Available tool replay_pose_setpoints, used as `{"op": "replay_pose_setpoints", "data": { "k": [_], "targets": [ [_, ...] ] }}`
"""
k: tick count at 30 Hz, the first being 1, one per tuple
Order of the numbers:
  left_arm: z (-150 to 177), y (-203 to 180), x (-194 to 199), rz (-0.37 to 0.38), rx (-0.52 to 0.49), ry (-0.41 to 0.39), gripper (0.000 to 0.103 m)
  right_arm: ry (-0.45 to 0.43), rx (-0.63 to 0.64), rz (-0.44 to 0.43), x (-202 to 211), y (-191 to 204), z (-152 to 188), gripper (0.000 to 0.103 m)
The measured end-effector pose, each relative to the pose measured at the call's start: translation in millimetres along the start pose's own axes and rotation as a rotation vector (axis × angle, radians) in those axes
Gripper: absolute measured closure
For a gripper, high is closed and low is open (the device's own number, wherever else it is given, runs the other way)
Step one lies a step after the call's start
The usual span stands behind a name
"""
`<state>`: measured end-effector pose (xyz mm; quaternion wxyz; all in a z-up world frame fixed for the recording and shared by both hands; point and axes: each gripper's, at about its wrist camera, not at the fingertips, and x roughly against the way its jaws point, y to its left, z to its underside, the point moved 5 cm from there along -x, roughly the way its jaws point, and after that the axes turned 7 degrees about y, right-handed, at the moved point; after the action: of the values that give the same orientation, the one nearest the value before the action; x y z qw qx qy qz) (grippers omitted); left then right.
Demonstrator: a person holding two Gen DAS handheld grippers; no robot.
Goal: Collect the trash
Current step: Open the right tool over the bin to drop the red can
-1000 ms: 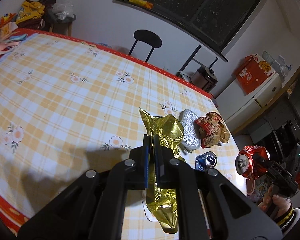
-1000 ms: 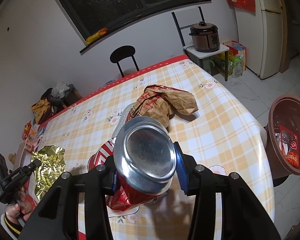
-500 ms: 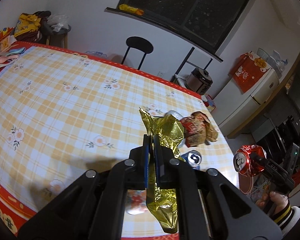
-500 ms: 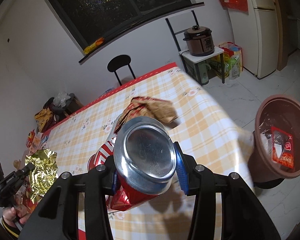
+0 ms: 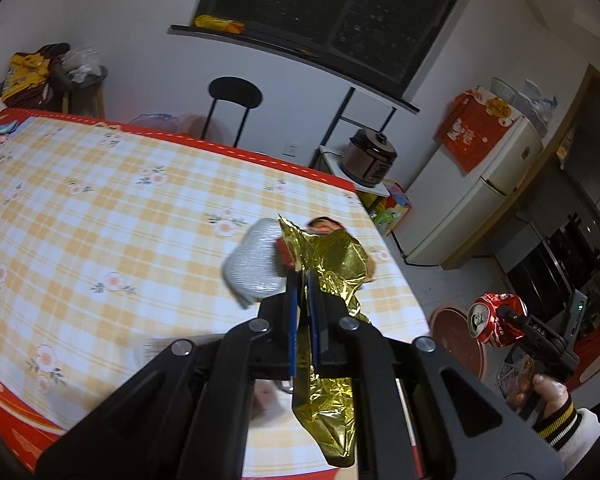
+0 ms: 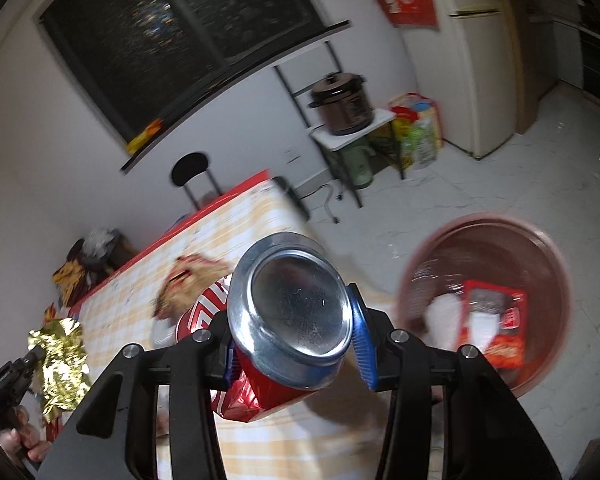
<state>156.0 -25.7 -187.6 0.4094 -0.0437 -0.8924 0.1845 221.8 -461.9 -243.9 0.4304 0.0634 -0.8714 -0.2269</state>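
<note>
My left gripper [image 5: 303,280] is shut on a crumpled gold foil wrapper [image 5: 332,264], held above the checked table [image 5: 100,208]. The same gold foil wrapper [image 6: 62,360] shows at the far left of the right wrist view. My right gripper [image 6: 290,328] is shut on a crushed red soda can [image 6: 288,316], its silver base facing the camera. The red soda can [image 5: 494,318] also appears at the right of the left wrist view, past the table's edge. A brown round bin [image 6: 536,280] stands on the floor to the right, with a red packet [image 6: 500,320] inside.
On the table lie a silvery pouch [image 5: 254,264] and a brown-and-red snack bag [image 6: 192,284]. A black chair [image 5: 234,100] stands beyond the table. A rice cooker [image 6: 342,106] sits on a small shelf, and a white fridge [image 6: 476,60] stands at the right.
Both grippers have swept right along the table toward its end, still holding the foil and the can. The bin has grown larger and come closer in the right wrist view.
</note>
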Motion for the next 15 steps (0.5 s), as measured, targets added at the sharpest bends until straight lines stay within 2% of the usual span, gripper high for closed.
{"op": "replay_pose_setpoints", "data": {
  "k": [7,11,15],
  "targets": [
    [6,-57,-20,0.01,-0.031,0.021,0.094,-0.021,-0.093,0.081,8,-92,-23,0.058],
    [13,-82,-32,0.014,-0.035,0.031,0.094,0.006,-0.12,0.106,2,-128,-26,0.058],
    [21,-103,-41,0.018,-0.037,0.042,0.094,0.044,-0.131,0.112,-9,-147,-24,0.058]
  ]
}}
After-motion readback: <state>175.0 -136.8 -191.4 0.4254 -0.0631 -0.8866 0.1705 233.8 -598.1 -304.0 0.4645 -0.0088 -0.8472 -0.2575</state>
